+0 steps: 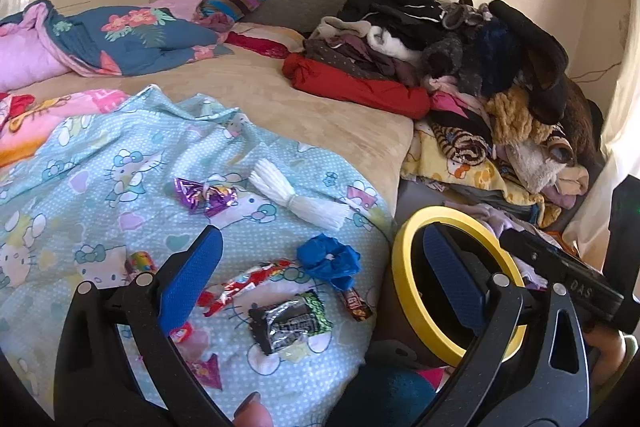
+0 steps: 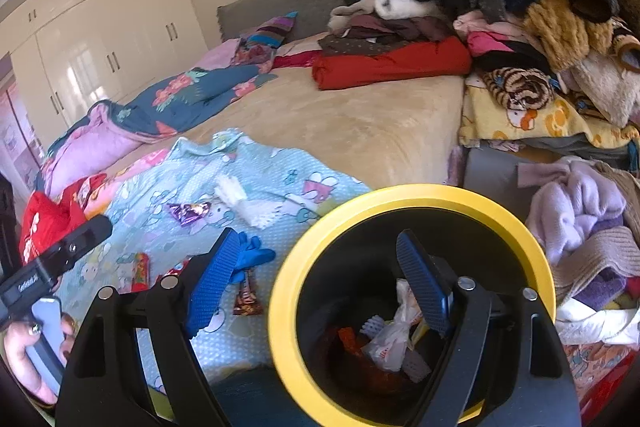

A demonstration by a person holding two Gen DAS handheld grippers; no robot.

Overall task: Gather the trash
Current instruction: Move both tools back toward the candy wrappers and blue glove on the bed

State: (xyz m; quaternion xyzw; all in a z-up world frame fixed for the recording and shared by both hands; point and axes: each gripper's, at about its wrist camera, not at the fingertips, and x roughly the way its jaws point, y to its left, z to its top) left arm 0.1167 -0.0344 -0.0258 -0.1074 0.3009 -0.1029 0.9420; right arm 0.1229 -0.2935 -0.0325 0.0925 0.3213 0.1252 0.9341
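Observation:
A black bin with a yellow rim (image 2: 280,291) stands beside the bed and holds crumpled wrappers (image 2: 390,341); it also shows in the left wrist view (image 1: 400,263). On the light blue Hello Kitty sheet (image 1: 80,155) lie a black-and-green wrapper (image 1: 290,321), a red wrapper (image 1: 244,283), a blue glove (image 1: 328,259), a small brown bar (image 1: 356,305), a purple wrapper (image 1: 206,195) and a white paper bundle (image 1: 296,201). My left gripper (image 1: 324,275) is open and empty above the wrappers. My right gripper (image 2: 320,279) is open and empty over the bin's rim.
A large heap of clothes (image 1: 460,47) fills the bed's right side and spills to the floor (image 2: 580,211). A blue floral quilt (image 1: 132,35) lies at the back left. White wardrobes (image 2: 100,39) stand behind the bed.

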